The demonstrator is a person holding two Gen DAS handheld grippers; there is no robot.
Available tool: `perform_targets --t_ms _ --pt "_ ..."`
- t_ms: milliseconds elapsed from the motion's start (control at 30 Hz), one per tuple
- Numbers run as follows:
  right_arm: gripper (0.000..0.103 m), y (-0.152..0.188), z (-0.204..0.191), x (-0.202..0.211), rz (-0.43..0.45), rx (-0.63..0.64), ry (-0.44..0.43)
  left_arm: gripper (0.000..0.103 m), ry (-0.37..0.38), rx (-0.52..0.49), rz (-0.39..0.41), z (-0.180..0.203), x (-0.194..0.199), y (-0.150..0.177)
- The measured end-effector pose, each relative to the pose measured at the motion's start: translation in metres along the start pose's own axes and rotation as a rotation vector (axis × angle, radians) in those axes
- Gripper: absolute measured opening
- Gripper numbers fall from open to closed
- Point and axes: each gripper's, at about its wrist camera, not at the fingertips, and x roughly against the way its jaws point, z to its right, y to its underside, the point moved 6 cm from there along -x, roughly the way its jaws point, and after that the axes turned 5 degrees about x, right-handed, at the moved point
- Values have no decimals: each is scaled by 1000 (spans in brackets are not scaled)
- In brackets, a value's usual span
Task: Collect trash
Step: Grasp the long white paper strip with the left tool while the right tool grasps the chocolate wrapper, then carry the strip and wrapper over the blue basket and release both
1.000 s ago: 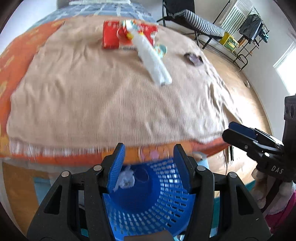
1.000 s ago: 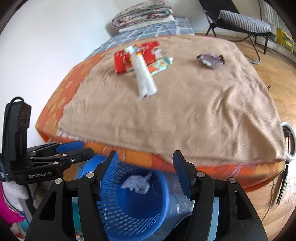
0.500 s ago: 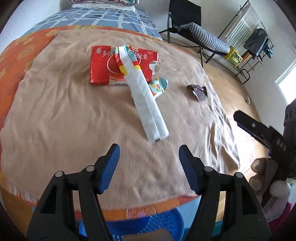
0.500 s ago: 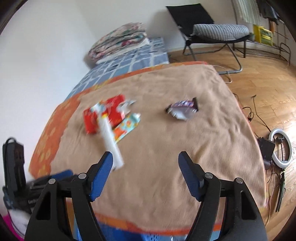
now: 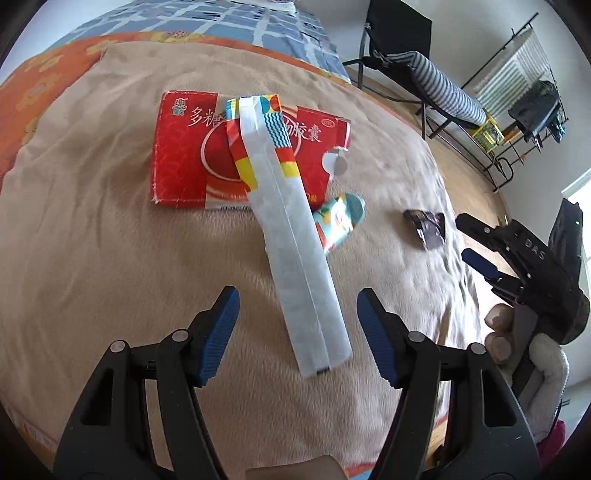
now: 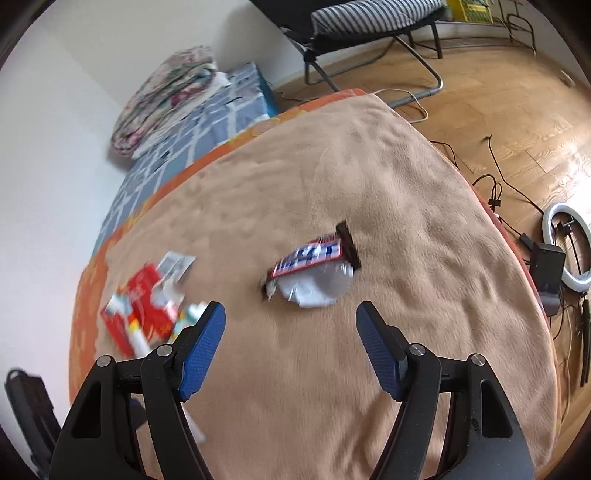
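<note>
blur: red packet (image 6: 142, 314) and strip (image 6: 135, 334) smeared in right view | print on candy wrapper (image 6: 314, 271) unreadable | hidden: strip (image 5: 295, 236) covers part of red packet (image 5: 192, 155) | cut off: chair (image 6: 369, 22) at top edge

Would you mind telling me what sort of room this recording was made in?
Most likely a bedroom at home: a bed under a tan blanket, folded quilts stacked by the wall, and a folding chair on a wooden floor.

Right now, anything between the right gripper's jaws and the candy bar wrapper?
Nothing. In the right wrist view only bare tan blanket lies between the open right gripper and the candy bar wrapper.
</note>
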Motion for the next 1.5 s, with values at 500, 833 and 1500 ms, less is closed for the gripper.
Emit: perform_targets --t_ms 500,833,1500 --pt "73 -18 10 -60 -61 -79 102 68 -16 24 -12 3 -28 -16" --pt "70 -15 6 -59 -48 -20 107 54 -27 -8 -2 4 -36 -19" --pt "10 -18 -19 -40 1 43 18 30 48 12 48 -6 -13 -27"
